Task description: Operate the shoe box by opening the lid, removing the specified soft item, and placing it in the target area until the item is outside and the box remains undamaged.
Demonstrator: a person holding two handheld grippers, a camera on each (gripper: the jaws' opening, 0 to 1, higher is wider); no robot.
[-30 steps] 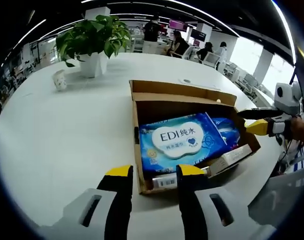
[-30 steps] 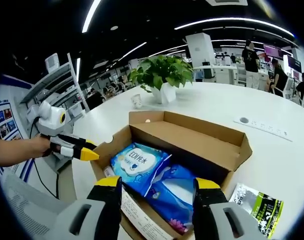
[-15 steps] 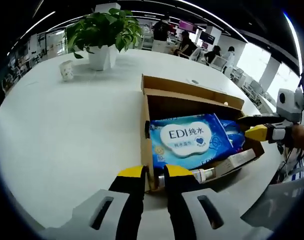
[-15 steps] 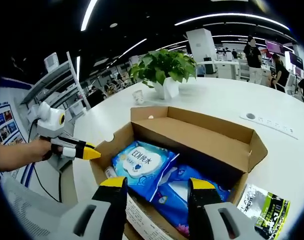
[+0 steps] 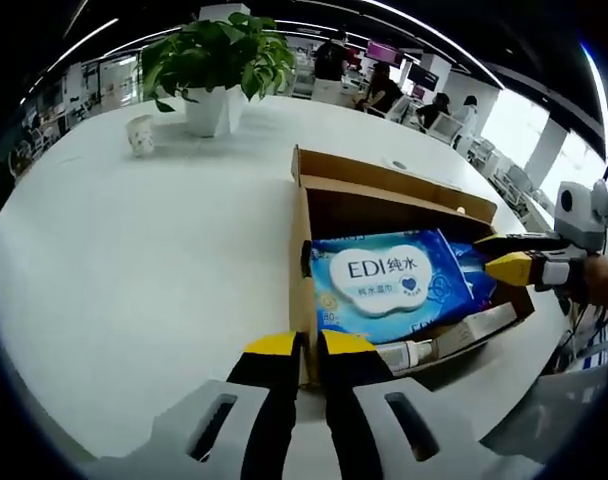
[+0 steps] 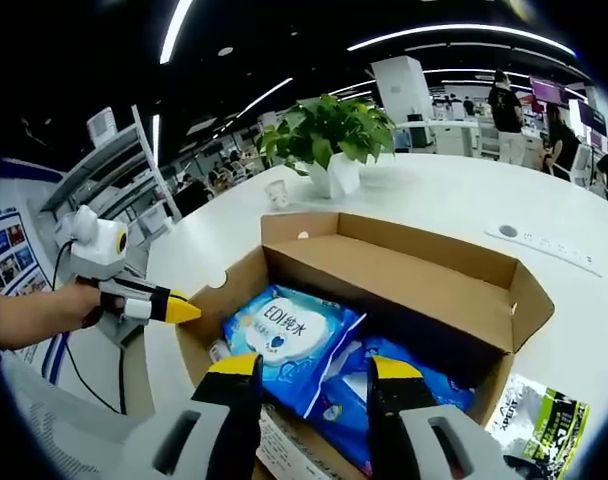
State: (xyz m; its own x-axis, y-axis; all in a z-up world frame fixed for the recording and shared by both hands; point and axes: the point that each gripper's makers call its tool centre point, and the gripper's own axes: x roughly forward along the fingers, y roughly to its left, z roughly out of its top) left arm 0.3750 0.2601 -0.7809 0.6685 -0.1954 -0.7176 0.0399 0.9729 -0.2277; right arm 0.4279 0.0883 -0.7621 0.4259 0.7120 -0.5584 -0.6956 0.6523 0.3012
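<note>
The brown shoe box (image 5: 389,205) lies open on the white table, lid flap folded back. Inside are a blue "EDI" wet wipes pack (image 5: 384,280), a second blue pack (image 5: 474,262) and a white tube (image 5: 462,330). My left gripper (image 5: 309,343) is shut on the box's near corner wall. From the right, my right gripper (image 5: 511,268) reaches over the box's far edge. In the right gripper view, the right gripper (image 6: 314,367) hangs open just above the wipes pack (image 6: 289,325) and the other blue pack (image 6: 409,385). The left gripper (image 6: 182,310) touches the box (image 6: 404,285) at its left corner.
A potted plant (image 5: 219,65) and a small cup (image 5: 141,135) stand at the far side of the table (image 5: 134,270). A green-and-white packet (image 6: 539,425) lies beside the box. A flat socket strip (image 6: 544,240) lies beyond it. People sit at desks behind.
The left jaws have closed from wide apart onto the box's near wall. The right jaws have narrowed a little and come closer over the blue packs.
</note>
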